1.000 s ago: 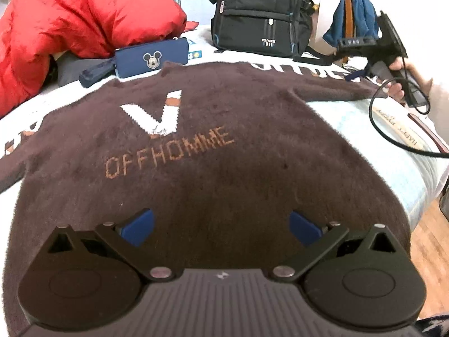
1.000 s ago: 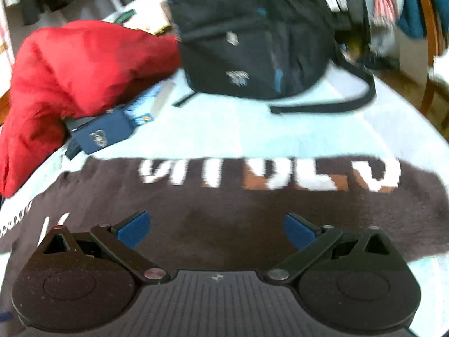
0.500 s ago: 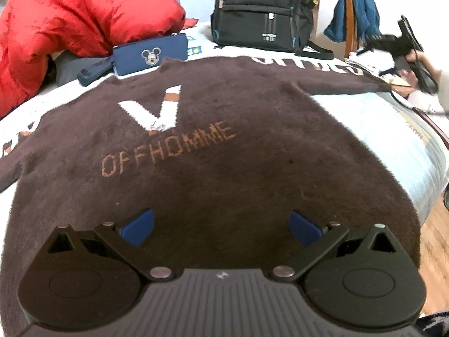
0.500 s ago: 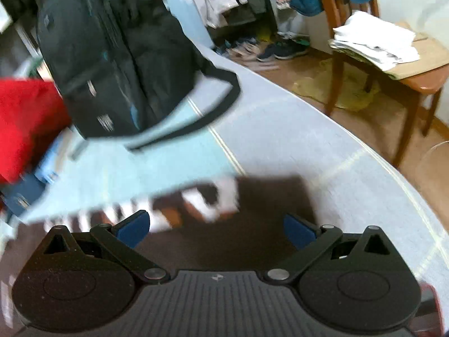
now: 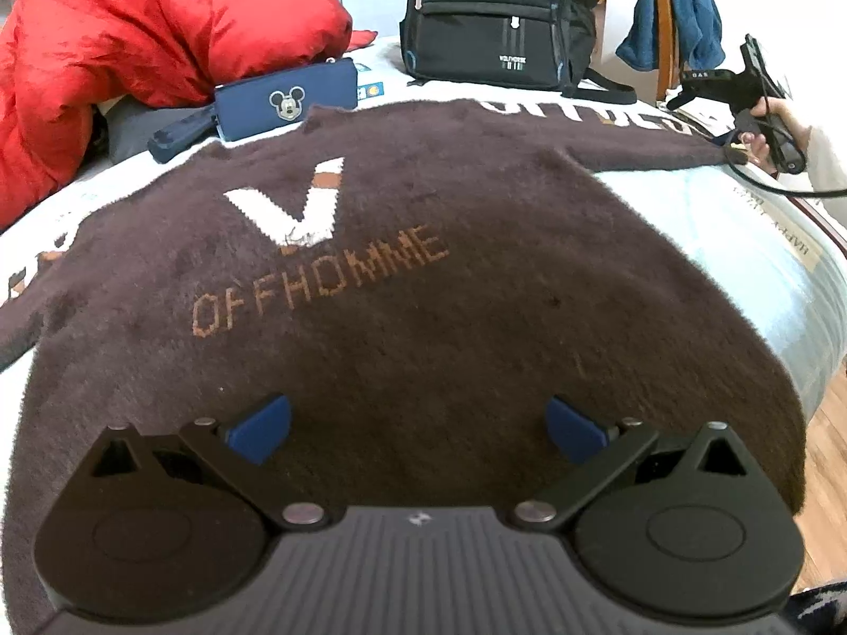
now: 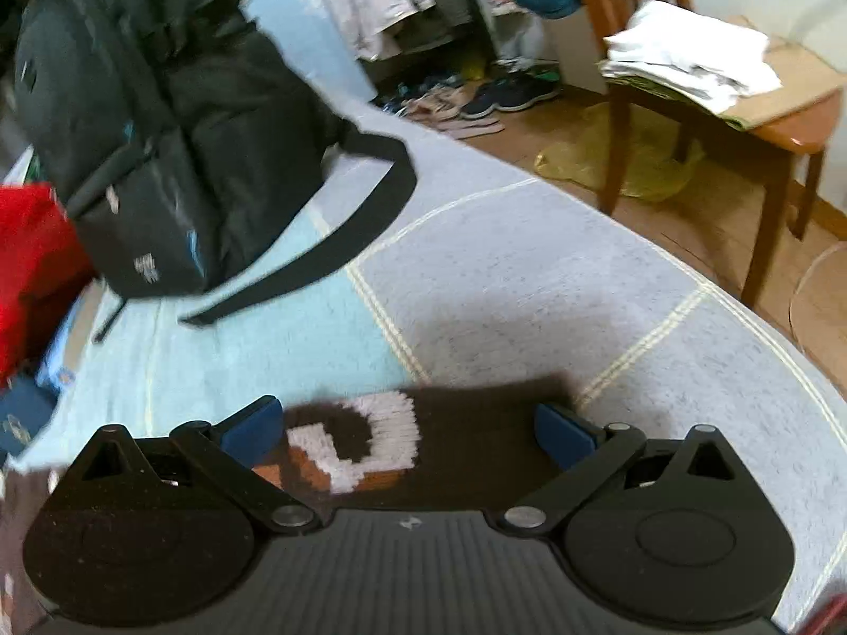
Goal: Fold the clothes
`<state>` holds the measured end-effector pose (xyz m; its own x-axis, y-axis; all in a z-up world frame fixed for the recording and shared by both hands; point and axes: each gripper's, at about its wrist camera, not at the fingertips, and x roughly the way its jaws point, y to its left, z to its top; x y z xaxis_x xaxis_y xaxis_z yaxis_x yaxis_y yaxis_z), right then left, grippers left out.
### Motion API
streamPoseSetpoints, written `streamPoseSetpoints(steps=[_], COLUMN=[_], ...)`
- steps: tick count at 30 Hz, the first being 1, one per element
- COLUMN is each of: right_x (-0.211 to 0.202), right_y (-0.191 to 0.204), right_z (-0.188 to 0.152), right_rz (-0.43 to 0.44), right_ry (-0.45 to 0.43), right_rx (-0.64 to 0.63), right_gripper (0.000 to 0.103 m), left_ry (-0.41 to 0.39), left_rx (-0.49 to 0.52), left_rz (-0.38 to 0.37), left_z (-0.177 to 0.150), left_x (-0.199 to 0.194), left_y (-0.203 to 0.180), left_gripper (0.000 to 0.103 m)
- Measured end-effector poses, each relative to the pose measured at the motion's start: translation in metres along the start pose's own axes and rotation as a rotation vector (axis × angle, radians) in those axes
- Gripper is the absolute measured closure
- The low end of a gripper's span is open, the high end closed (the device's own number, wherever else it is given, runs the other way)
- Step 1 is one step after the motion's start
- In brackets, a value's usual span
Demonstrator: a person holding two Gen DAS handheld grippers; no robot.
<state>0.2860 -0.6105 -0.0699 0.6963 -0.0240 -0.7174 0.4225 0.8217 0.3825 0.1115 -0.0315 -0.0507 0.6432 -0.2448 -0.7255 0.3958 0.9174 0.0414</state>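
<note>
A dark brown fuzzy sweater point(image 5: 423, 286) with a white V and orange lettering lies flat on the bed, sleeves spread to both sides. My left gripper point(image 5: 418, 426) hovers open over its lower hem, nothing between the blue pads. In the right wrist view, my right gripper point(image 6: 407, 428) is open above the cuff end of the right sleeve point(image 6: 418, 439), which shows white and orange letters. The left wrist view also shows the right gripper point(image 5: 741, 84) held by a hand point(image 5: 767, 127) at the far right sleeve end.
A red puffy jacket point(image 5: 132, 53), a navy pouch point(image 5: 286, 98) and a black backpack point(image 5: 497, 16) sit along the bed's far side. A wooden chair point(image 6: 741, 121) with folded white laundry stands on the floor beyond the bed edge point(image 6: 714, 291).
The right gripper swung right along the sleeve, from its lettered middle out to the cuff near the bed edge. The left gripper stayed over the hem.
</note>
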Motion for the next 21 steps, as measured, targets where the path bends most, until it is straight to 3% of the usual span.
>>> streamPoseSetpoints(steps=[4, 13, 17, 21], right_x=[-0.012, 0.001, 0.027, 0.041], right_y=[0.033, 0.183, 0.225, 0.235], right_z=[-0.005, -0.071, -0.098, -0.106], right_rz=[-0.073, 0.021, -0.030, -0.094], right_ry=[-0.017, 0.206, 0.278, 0.259], right_rx=[-0.075, -0.405, -0.457, -0.451], right_gripper=[0.000, 0.000, 0.000, 0.000], left_ry=[-0.003, -0.026, -0.036, -0.030], left_rx=[0.007, 0.023, 0.045, 0.038], left_rz=[0.004, 0.038, 0.057, 0.057], left_z=[0.000, -0.004, -0.009, -0.015], left_x=[-0.002, -0.014, -0.018, -0.017], left_y=[-0.001, 0.000, 0.002, 0.010], left_gripper=[0.001, 0.001, 0.001, 0.001])
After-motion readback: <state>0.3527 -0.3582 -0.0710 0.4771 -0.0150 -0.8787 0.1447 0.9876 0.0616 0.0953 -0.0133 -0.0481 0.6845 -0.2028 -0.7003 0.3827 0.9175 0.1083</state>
